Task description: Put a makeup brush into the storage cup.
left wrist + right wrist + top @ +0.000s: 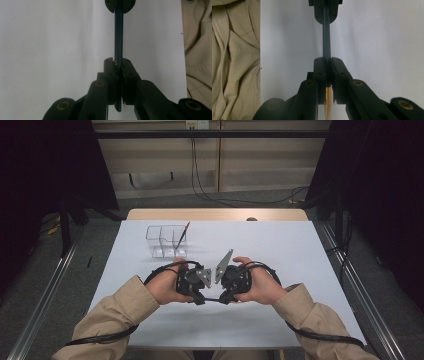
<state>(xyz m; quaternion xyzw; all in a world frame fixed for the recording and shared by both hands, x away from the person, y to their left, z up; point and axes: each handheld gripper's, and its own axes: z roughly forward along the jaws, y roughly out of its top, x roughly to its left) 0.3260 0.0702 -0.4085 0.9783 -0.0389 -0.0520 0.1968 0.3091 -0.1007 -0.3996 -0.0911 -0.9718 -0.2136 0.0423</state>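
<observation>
Work in hand: both grippers clamp one dark pen point(119, 32) between them, just above the table point(300, 250) near its front edge.
Left gripper point(119, 67): closed on the pen's end.
Right gripper point(326, 65): closed on the other end, gold tip behind the pads.
Done: pen held at both ends; judged, pulling apart or capping remains.
High view adds: clear organizer point(167, 240) toward the back left, holding another pen point(183, 234).
Gripper views add: the grip itself.

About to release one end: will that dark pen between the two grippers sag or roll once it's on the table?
Probably stiff: the pen spans straight between the left gripper and the right gripper with no visible droop. It looks slim and round, so it could roll on the smooth white table. Likely light.
</observation>
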